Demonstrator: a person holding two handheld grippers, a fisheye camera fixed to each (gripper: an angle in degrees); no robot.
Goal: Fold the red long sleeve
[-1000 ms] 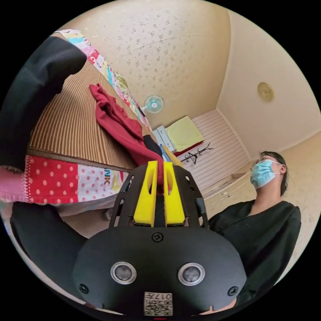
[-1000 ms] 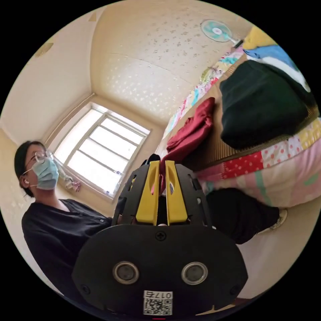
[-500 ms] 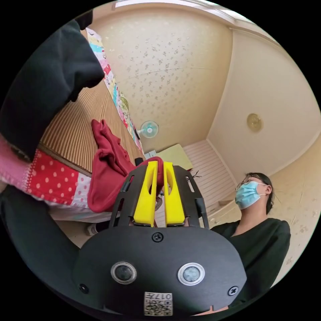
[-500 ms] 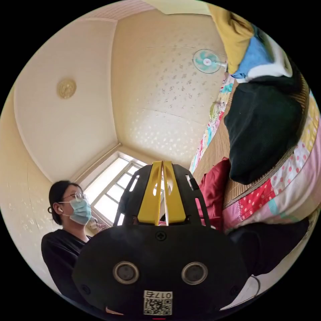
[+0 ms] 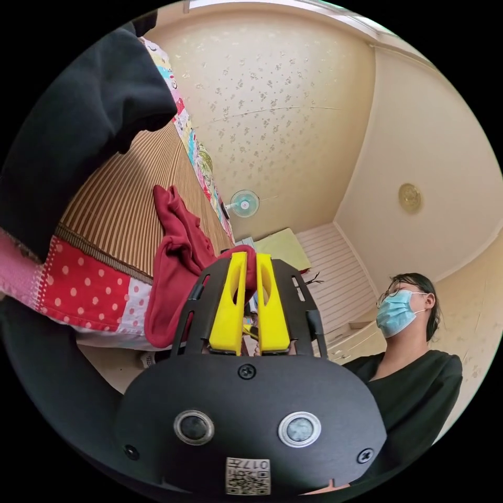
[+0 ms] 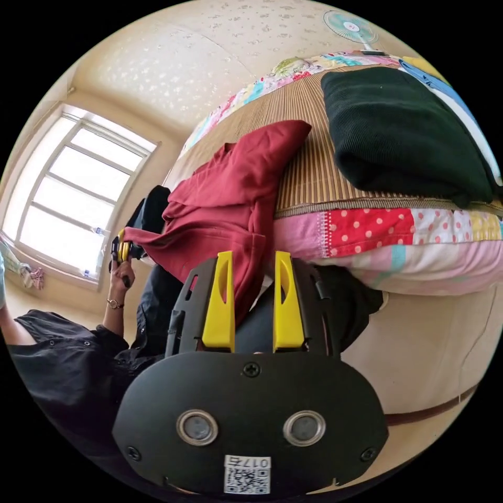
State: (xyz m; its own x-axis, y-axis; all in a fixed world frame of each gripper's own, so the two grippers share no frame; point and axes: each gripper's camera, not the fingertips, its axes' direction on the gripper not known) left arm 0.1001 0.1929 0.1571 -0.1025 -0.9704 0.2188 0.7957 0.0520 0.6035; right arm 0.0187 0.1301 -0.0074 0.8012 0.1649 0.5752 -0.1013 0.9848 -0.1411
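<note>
**Red shirt hanging off the bed edge**

The red shirt [image 6: 230,199] is lying on the bed's striped mat [image 6: 304,173] and spilling over the patchwork quilt [image 6: 377,230], beside a folded black garment [image 6: 403,131]. The left tongs [image 5: 250,262] are clamping a fold of it. The right tongs [image 6: 253,262], pressed together half a second ago, are now standing apart, empty. A fan [image 5: 244,203] is hanging on the wall.

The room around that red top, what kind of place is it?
Most likely a bedroom in a home: a bed with a patchwork quilt and woven mat, a wall fan, and a window.
</note>
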